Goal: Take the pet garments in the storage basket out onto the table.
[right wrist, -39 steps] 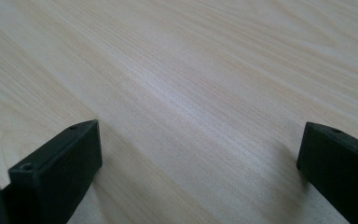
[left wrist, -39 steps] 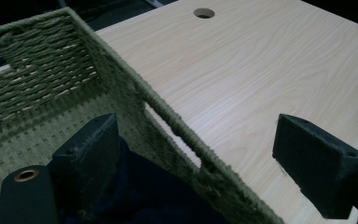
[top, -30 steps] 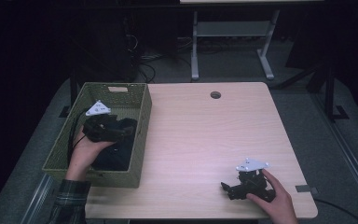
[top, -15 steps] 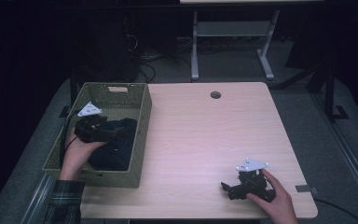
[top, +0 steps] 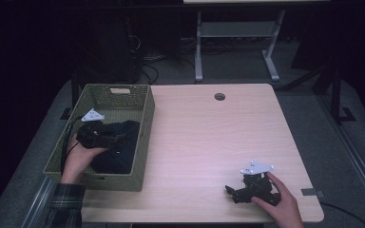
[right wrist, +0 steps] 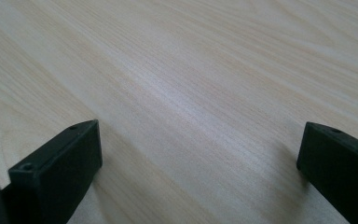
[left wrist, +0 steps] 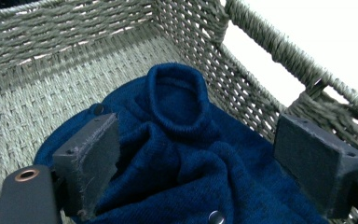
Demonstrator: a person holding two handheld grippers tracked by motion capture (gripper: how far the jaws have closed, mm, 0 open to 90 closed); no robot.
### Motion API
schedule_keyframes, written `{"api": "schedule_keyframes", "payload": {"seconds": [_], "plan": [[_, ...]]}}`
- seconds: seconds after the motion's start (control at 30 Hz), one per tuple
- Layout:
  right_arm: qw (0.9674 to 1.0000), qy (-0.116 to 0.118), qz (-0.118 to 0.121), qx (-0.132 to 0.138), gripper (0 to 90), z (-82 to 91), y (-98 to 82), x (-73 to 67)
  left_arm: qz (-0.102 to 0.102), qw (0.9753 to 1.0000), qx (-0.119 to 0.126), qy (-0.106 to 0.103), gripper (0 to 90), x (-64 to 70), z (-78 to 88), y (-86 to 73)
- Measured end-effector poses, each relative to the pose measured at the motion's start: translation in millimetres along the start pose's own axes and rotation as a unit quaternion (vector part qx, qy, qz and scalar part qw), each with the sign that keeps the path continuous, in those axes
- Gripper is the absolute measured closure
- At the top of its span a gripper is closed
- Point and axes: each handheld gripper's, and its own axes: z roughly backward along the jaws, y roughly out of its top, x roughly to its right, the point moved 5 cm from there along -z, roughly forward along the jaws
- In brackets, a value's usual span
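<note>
My left gripper (top: pixel 105 138) sits at the left of the high view inside the woven basket (top: pixel 145 124), jaws spread wide over a dark blue sweater (left wrist: pixel 182 154) that lies crumpled on the basket floor; the jaw tips seem to touch the cloth, though I can't be sure. My right gripper (top: pixel 235 192) rests at the lower right on the pale wooden desk (top: pixel 209 137), jaws also wide apart, bare wood between them.

A pale wood-grain rectangular table (top: pixel 209 142) with a round cable hole (top: pixel 219 96) is set on grey carpeted floor (top: pixel 313 123). Beyond it, a white metal frame stand (top: pixel 237 33) is seen in dim, dark surroundings
</note>
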Motion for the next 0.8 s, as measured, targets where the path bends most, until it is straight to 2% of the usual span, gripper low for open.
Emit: {"api": "schedule_keyframes", "payload": {"seconds": [0.17, 0.3, 0.5, 0.73, 0.8], "plan": [[1.0000, 0.000, 0.000, 0.000, 0.0, 0.0, 0.0, 0.0, 0.004, 1.0000, -0.007, -0.002, 14.4, -0.9, -3.5, -4.1], [1.0000, 0.000, 0.000, 0.000, 0.0, 0.0, 0.0, 0.0, 0.002, 0.9998, -0.019, -0.008, 14.4, -0.5, -8.3, -8.6], [1.0000, 0.000, 0.000, 0.000, 0.0, 0.0, 0.0, 0.0, 0.010, 0.9993, -0.036, -0.009, 14.4, -1.3, -16.3, -15.1], [1.0000, 0.000, 0.000, 0.000, 0.0, 0.0, 0.0, 0.0, -0.005, 0.9977, -0.067, -0.008, 14.4, 2.7, -25.1, -19.7], [1.0000, 0.000, 0.000, 0.000, 0.0, 0.0, 0.0, 0.0, -0.005, 0.9975, -0.069, -0.008, 14.4, 2.9, -26.1, -20.2]]}}
